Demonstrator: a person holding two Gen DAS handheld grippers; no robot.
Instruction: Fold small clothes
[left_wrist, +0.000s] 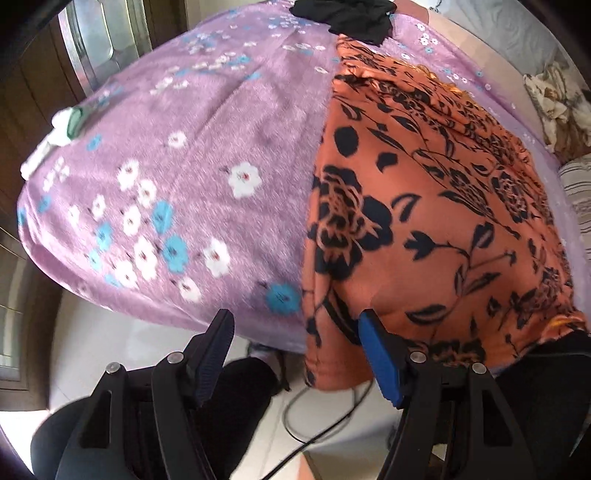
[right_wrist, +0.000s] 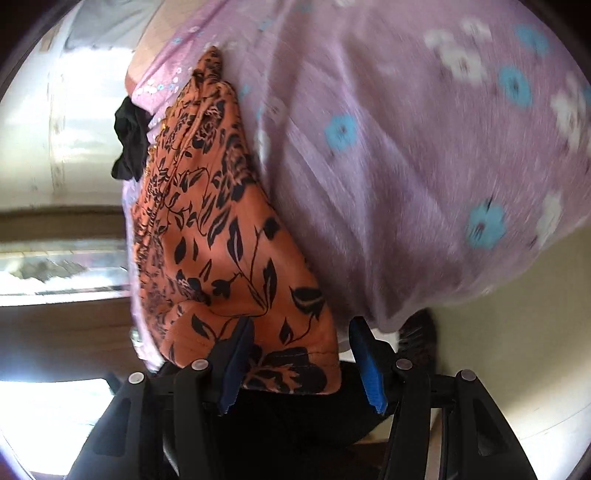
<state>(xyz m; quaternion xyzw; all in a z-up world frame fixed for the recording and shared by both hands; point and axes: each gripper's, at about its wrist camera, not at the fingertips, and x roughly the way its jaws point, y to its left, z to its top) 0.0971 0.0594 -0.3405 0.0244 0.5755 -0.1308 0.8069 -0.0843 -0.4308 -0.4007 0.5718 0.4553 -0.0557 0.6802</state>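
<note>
Left gripper (left_wrist: 295, 325) points steeply down, jaws wide and empty, the orange cloth's (left_wrist: 424, 229) hem just ahead at its right finger. Right gripper (right_wrist: 301, 334) tilts down, jaws apart around the hem, pads not pressing. Purple sheet (left_wrist: 207, 140) beyond; black garment (left_wrist: 347, 14) farthest.

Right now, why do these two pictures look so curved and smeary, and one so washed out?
Left wrist view: fisheye bends the purple floral bedspread into a dome; flowers are slightly smeared, the orange floral garment sharper. Right wrist view: stronger motion blur on the bedspread, and the bright window on the left is blown out white.
</note>
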